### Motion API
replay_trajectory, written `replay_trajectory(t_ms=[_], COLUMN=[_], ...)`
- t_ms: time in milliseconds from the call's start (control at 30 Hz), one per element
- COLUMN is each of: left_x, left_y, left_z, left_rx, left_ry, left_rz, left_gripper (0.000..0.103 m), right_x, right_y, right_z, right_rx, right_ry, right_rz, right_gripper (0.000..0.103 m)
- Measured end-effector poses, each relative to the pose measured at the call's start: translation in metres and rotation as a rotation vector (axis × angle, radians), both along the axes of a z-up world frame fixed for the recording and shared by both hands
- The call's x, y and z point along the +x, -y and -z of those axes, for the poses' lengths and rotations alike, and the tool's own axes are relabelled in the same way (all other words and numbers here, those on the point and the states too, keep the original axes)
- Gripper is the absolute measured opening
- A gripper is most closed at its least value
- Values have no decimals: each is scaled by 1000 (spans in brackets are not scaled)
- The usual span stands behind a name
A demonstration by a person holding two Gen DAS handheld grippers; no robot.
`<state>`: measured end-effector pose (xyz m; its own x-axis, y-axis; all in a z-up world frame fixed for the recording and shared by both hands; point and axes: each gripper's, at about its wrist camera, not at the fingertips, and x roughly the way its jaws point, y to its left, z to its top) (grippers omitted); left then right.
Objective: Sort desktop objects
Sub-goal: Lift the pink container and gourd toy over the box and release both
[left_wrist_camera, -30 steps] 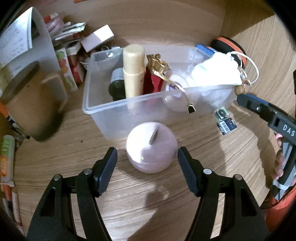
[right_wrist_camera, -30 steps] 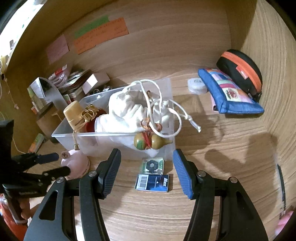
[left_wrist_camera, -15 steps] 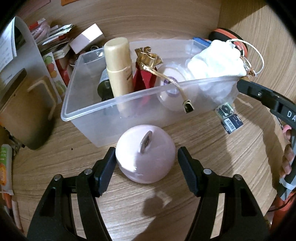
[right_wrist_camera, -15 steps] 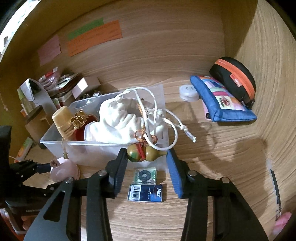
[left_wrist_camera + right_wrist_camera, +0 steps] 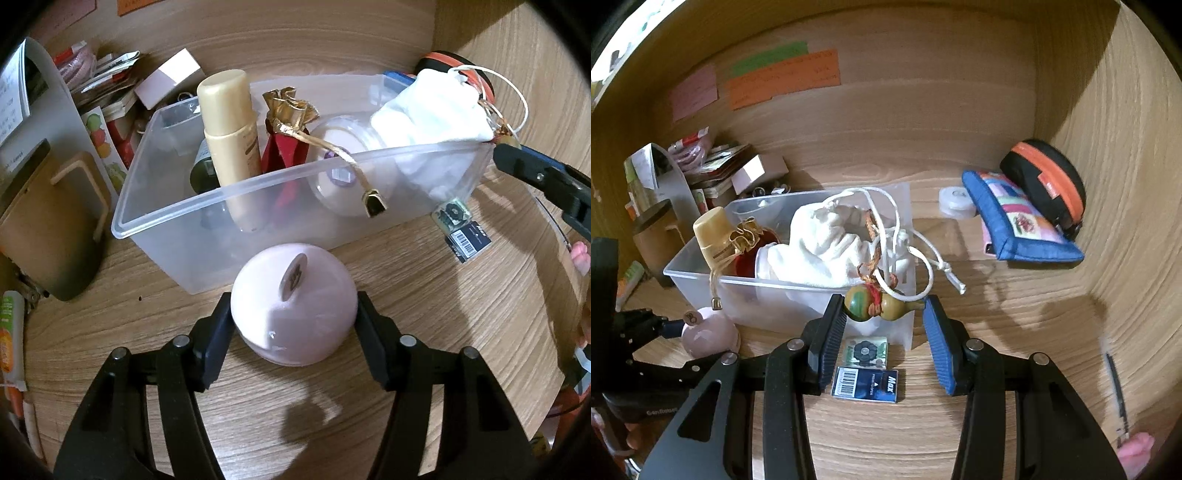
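**Both grippers close in on their things beside the box**

Since one second ago, our left gripper [image 5: 293, 314] has come forward and its jaws have just been closing around the pink round jar [image 5: 293, 306], which was then lying free in front of them. Now the two black pads touch the jar on its left and right flanks, so we judge that we grip it. The jar stands on the wooden desk [image 5: 332, 417], just in front of the clear plastic box [image 5: 236, 236].

Our right gripper [image 5: 884, 306] has also narrowed its jaws and moved up to the small gourd charm [image 5: 879, 304] that hangs on a cord over the near wall of the box. The charm sits between the pads; the left pad seems to touch it, but the right pad stands a little apart, so we cannot tell if it is really held. Below it, two small cards [image 5: 866, 369] lie on the desk.

We think the jar is hard, smooth and rounded, so it can slip upward out of the pads; it is better to hold it at the widest part, low on the body, and to lift slowly. It may be fragile. The charm looks light and stiff, but it is tied to the white cloth bag [image 5: 827, 247], so pulling it can drag the bag.
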<state>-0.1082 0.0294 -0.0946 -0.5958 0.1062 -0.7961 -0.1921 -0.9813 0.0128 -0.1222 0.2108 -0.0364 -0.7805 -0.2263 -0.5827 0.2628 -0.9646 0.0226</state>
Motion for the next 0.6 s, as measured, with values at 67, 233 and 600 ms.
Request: replay_trajectory(t_ms=[67,233,600], left_x=[4,16,40], left_y=[-2,-8,-1], left_z=[0,0,-14], left_rx=[-12,-21,51], left_ry=[-17,-20,-40], left_rz=[-3,9,-2], left_gripper=[62,62,62], right_x=[4,13,27], right_y=[0,-2,-2], right_z=[-3,-10,-31], right_rx=[4,10,-10], right_ry=[-10,-33,-86], right_rz=[-3,-6,-27], right_gripper=[40,40,40])
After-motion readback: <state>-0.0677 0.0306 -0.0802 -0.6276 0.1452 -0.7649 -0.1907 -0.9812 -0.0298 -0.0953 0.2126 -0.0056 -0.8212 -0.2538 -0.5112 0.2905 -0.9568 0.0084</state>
